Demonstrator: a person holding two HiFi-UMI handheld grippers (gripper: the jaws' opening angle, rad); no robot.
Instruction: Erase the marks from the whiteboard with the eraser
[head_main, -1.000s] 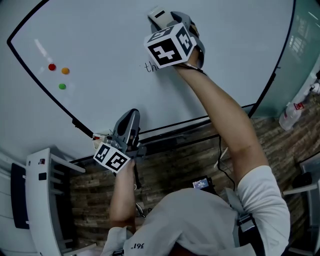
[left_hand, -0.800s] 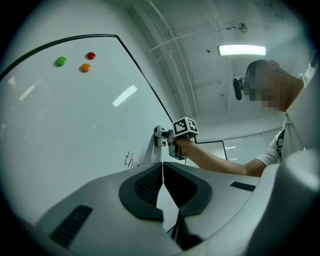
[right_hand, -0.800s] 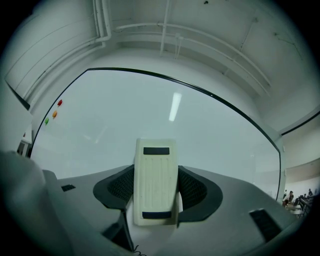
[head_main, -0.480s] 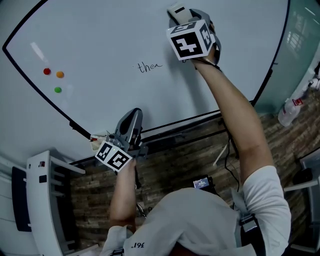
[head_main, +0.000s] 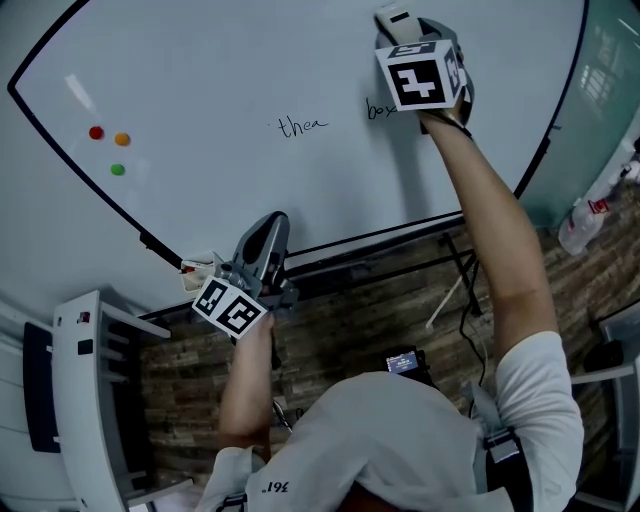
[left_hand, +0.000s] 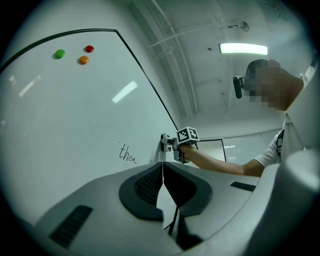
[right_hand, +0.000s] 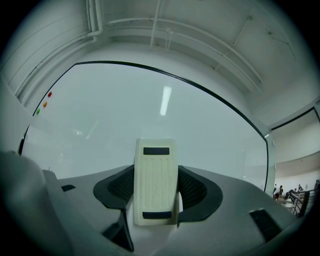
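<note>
eraser up at the board, both written words still to wipe

the eraser, a pale ribbed block with a dark strip at each end, is pinched upright between the jaws of the right gripper and seems to lie flat against the whiteboard high on its right side. just below it the start of a handwritten word shows beside the gripper's marker cube, and further left "thea" is whole and crisp, so by my reading the erasing of these marks is all still ahead. three round magnets, red, orange and green, sit well apart at the far left. the left gripper hangs low near the board's bottom edge, its jaws pressed together with nothing between them.
</note>
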